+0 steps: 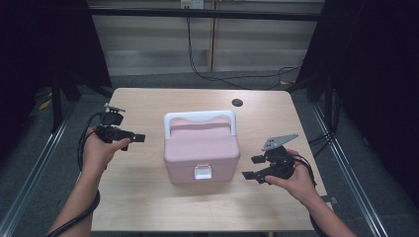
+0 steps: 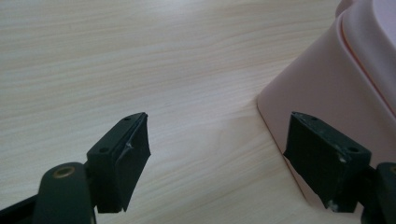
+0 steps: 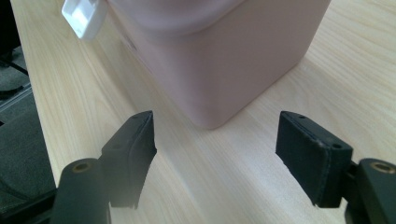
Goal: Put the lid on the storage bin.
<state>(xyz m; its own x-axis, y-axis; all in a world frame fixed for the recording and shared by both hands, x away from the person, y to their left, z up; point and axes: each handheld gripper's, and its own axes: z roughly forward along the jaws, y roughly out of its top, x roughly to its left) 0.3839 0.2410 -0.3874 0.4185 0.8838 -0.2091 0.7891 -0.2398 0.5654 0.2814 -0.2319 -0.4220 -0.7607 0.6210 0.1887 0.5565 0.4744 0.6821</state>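
Note:
A pink box with a white handle laid across its lid and a white latch on its front stands mid-table. My left gripper hovers to the box's left, open and empty. In the left gripper view its jaws stand wide apart, with the box's side just beyond the right-hand jaw. At the box's front right, my right gripper is open too. The right gripper view has its jaws spread before a lower corner of the box, and the latch sits at top left.
The light wooden table has a dark round hole near its far edge. Black cables run over the floor behind the table. Dark curtains hang on both sides.

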